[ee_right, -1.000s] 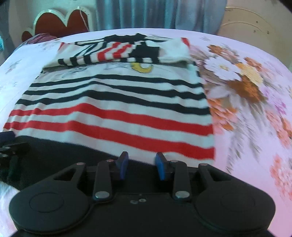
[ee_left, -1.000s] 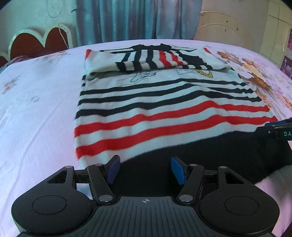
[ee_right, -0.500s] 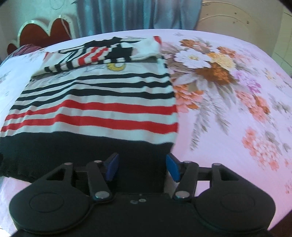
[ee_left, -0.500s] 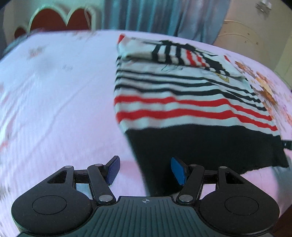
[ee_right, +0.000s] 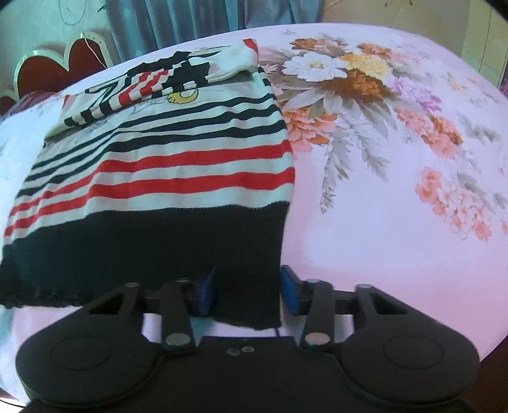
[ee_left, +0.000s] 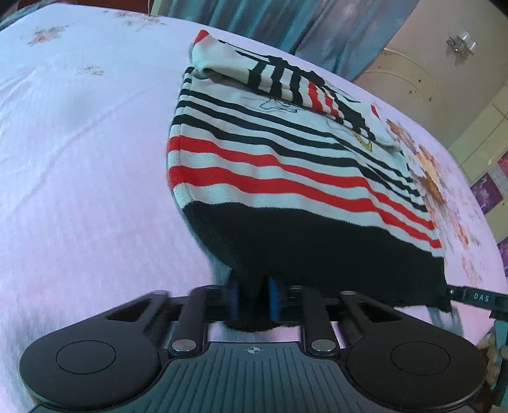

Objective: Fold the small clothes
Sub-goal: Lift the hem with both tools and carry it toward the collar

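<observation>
A small sweater (ee_left: pixel 285 165) with white, black and red stripes lies flat on the bed, its sleeves folded across the far end. Its wide black hem (ee_right: pixel 143 247) is nearest to me. My left gripper (ee_left: pixel 253 298) is shut on the hem's left corner, and black knit bunches between the blue pads. My right gripper (ee_right: pixel 247 292) straddles the hem's right corner. Its jaws are closing, with the cloth lying flat between the pads (ee_right: pixel 289 290). In the left wrist view, a finger of the right gripper (ee_left: pixel 473 297) shows at that corner.
The bed is covered by a pink sheet (ee_left: pixel 79 190) with a large flower print (ee_right: pixel 349 79) to the right of the sweater. A red scalloped headboard (ee_right: pixel 63 66) and blue curtains (ee_right: pixel 190 22) stand beyond the far edge.
Both grippers slid outward along the hem to its corners. The left jaws closed on the left corner. The right jaws widened, then narrowed around the right corner.
</observation>
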A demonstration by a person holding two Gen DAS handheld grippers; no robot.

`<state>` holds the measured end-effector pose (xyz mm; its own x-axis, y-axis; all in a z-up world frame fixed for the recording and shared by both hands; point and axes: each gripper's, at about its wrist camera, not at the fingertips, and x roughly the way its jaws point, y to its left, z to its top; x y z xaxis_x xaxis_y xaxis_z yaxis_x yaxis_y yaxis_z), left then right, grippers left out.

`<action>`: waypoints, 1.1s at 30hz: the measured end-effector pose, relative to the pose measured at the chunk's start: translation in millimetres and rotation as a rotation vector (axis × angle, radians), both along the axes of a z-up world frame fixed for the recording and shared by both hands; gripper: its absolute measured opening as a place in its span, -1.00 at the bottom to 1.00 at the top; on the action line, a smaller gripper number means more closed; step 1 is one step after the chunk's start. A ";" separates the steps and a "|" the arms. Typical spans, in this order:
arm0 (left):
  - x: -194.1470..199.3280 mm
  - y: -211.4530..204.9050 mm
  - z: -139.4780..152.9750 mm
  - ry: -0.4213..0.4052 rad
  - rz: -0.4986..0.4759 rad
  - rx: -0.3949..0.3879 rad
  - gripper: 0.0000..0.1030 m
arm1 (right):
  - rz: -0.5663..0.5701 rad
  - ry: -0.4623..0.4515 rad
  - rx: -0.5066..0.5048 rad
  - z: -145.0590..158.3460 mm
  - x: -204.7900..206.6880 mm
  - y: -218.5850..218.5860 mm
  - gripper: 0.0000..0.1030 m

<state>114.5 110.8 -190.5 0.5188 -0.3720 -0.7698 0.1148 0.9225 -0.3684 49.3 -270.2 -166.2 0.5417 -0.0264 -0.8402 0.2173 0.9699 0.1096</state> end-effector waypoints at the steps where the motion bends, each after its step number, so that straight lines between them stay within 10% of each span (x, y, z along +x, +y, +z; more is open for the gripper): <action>1: 0.4 -0.3 -0.1 -0.003 -0.004 -0.006 -0.84 | 0.001 0.002 0.010 0.5 0.2 0.2 -0.67; 15: 20.9 -7.4 69.0 -0.260 -0.042 0.016 -0.86 | 0.019 -0.160 0.063 53.0 18.7 -0.6 -0.81; 33: 155.2 -38.4 116.0 -0.417 0.050 0.036 -0.87 | 0.044 -0.337 0.109 106.3 159.7 -28.9 -0.81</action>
<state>269.7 72.5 -74.5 0.8052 -0.3152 -0.5023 0.2022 0.9422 -0.2671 209.0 -299.1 -59.9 0.7872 0.0836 -0.6110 0.1092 0.9562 0.2716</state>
